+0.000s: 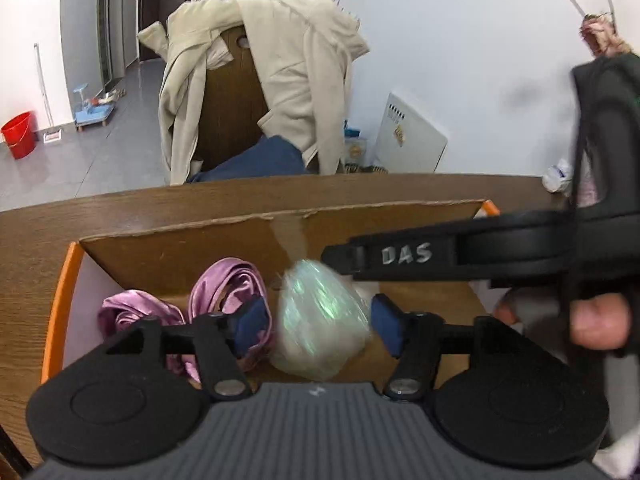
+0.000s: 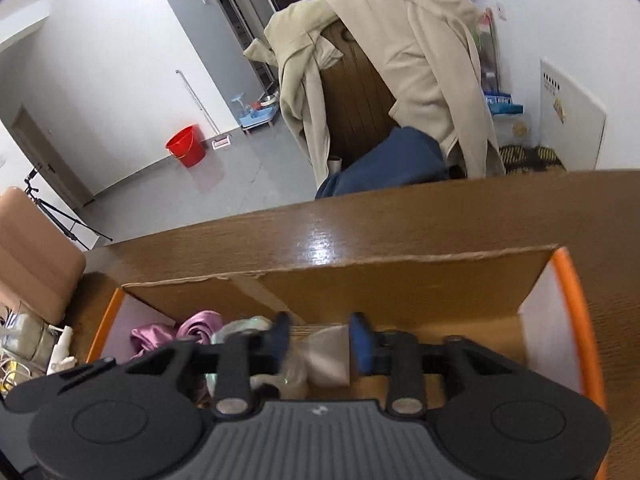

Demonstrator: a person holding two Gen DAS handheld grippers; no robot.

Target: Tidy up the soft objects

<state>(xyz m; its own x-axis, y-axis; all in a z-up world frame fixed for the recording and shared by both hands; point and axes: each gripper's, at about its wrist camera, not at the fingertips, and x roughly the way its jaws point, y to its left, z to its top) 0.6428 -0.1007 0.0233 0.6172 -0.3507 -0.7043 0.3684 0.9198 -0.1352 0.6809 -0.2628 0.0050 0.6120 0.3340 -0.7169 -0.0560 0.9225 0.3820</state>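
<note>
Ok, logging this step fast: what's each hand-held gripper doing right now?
Left hand-held gripper: open, the iridescent bundle between its pads, untouched.
Right hand-held gripper: open, pale wrapped fabric between its pads; contact cannot be told.

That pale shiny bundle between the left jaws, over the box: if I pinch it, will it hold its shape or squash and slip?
The pale shiny bundle looks like crinkled glossy film, so it would probably squash rather than resist. Its sheen suggests the blue pads may slide on it. It seems light, and the cardboard box under it would likely catch a drop beside the purple satin cloth.
</note>
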